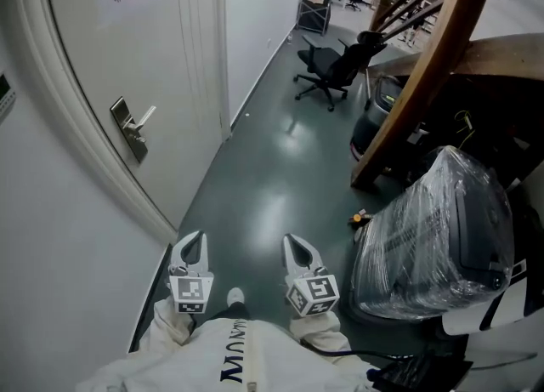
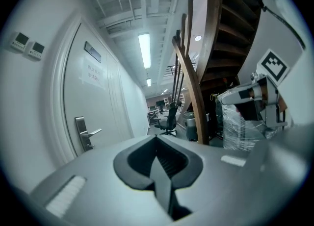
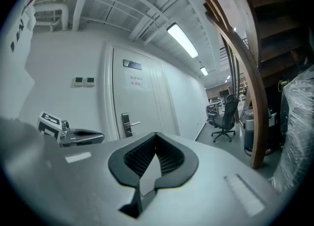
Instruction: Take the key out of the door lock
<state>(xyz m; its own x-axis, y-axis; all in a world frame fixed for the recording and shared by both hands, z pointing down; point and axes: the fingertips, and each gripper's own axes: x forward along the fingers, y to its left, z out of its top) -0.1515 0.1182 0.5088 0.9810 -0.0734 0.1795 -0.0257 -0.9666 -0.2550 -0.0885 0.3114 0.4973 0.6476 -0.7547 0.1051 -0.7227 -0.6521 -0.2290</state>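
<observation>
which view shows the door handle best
Head view: the door handle is largest, with plate and lever distinct. Left gripper view shows it smaller at the left; right gripper view smaller still.

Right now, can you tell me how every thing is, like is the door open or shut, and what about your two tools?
Door: shut.
Door handle: level, not pressed down.
Key: too small to see from here.
Left tool: shut, nothing in it.
Right tool: shut, nothing in it.
Office chair: upright, nobody on it.
Ceiling light: on.
Big bundle: wrapped in clear plastic.
</observation>
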